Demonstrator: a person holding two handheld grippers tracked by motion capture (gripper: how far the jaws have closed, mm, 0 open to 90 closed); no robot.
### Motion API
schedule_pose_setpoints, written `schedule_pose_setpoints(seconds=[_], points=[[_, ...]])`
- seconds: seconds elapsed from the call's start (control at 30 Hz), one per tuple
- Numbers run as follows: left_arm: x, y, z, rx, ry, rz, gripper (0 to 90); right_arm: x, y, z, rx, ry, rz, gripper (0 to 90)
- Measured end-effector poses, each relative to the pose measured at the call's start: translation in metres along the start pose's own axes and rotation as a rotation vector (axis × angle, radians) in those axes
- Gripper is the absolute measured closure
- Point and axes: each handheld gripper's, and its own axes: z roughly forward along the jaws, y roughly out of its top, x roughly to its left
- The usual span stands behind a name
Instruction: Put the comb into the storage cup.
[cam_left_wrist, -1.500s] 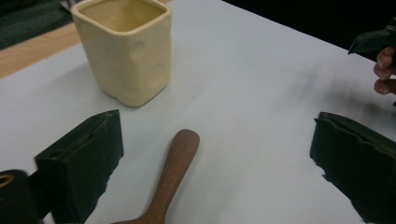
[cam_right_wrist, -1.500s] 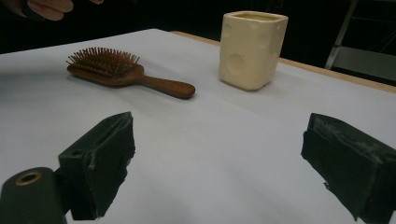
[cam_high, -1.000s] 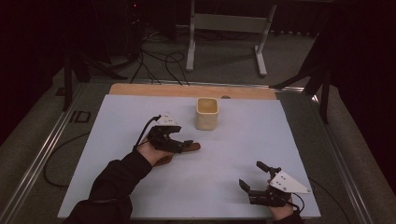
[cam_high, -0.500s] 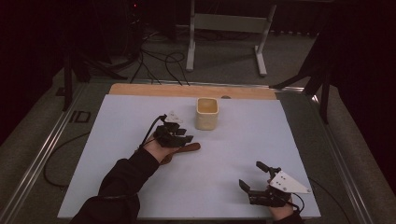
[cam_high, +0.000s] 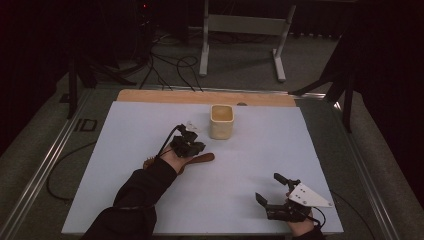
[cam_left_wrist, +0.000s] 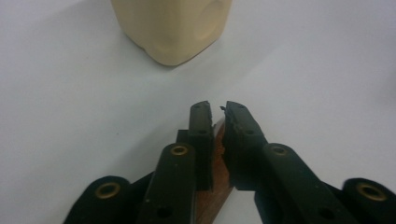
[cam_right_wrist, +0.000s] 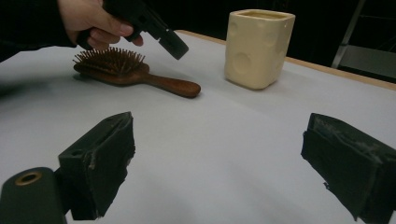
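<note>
A wooden hairbrush (cam_high: 200, 158) lies bristles up on the white table top (cam_high: 250, 150), its handle pointing right. My left gripper (cam_high: 198, 146) hovers just above that handle. Its jaws have just been closing and now stand shut with nothing between them. In the left gripper view the gripper (cam_left_wrist: 218, 108) has the brown handle (cam_left_wrist: 211, 200) showing beneath it. A cream square cup (cam_high: 221, 121) stands upright just beyond it. In the right gripper view the left gripper (cam_right_wrist: 175, 46) hangs over the hairbrush (cam_right_wrist: 126, 72). My right gripper (cam_high: 267, 187) rests open at the front right.
Past the cup runs a wooden strip (cam_high: 165, 96) along the table's far edge. Metal rails (cam_high: 55, 155) flank the table. Behind it are a frame stand (cam_high: 245, 30) and cables (cam_high: 170, 65) on the floor. The cup (cam_right_wrist: 258, 46) stands right of the brush in the right gripper view.
The left gripper has sunk a little toward the brush handle and its jaws have come together. The right gripper has not moved.
</note>
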Motion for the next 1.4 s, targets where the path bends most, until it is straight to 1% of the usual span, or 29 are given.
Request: schedule_pose_setpoints(seconds=[0.13,0.2,0.27,0.37,0.4,0.47,0.5,0.53,0.67,0.77,0.9,1.07,1.1,1.17,1.23,1.4], points=[[0.003,0.001,0.007,0.024,0.004,-0.028,89.9,0.0,0.0,0.0,0.001,0.003,-0.003,9.2],[0.004,0.001,0.013,0.047,0.024,-0.045,90.0,0.0,0.0,0.0,-0.001,0.002,-0.003,9.1],[0.004,0.001,0.015,0.055,0.031,-0.049,90.0,0.0,0.0,0.0,-0.001,0.003,-0.003,9.1],[0.004,0.002,0.02,0.082,0.043,-0.064,90.0,0.0,0.0,0.0,-0.002,0.005,-0.001,9.1],[0.003,0.002,0.023,0.098,0.051,-0.071,90.0,0.0,0.0,0.0,-0.002,0.005,-0.001,9.2],[0.003,0.002,0.023,0.098,0.051,-0.071,90.0,0.0,0.0,0.0,-0.003,0.006,0.0,9.2],[0.003,0.003,0.026,0.111,0.058,-0.073,90.0,0.0,0.0,0.0,-0.004,0.007,0.0,9.2],[0.002,0.003,0.027,0.115,0.055,-0.077,90.0,0.0,0.0,0.0,-0.004,0.007,0.0,9.2],[0.001,0.003,0.032,0.14,0.038,-0.075,90.0,0.0,0.0,-0.001,-0.004,0.008,0.003,9.2],[0.0,0.002,0.033,0.142,0.035,-0.073,90.0,0.0,0.0,-0.001,-0.005,0.007,0.003,9.2],[-0.002,0.0,0.032,0.148,0.038,-0.061,90.0,0.0,0.0,-0.001,-0.005,0.008,0.003,9.2],[-0.005,-0.002,0.032,0.162,0.04,-0.058,90.0,0.0,0.0,0.0,-0.002,0.009,0.002,9.2],[-0.007,-0.003,0.033,0.175,0.03,-0.053,90.0,0.0,0.0,0.0,-0.002,0.009,0.002,9.2],[-0.009,-0.005,0.034,0.184,0.024,-0.053,90.0,0.0,0.0,0.0,0.0,0.008,0.005,9.2],[-0.012,-0.006,0.035,0.191,0.021,-0.041,90.0,0.0,0.0,0.0,-0.001,0.008,0.002,9.2],[-0.019,-0.009,0.032,0.196,0.0,-0.024,90.0,0.0,0.001,0.0,0.0,0.008,0.005,9.2]])
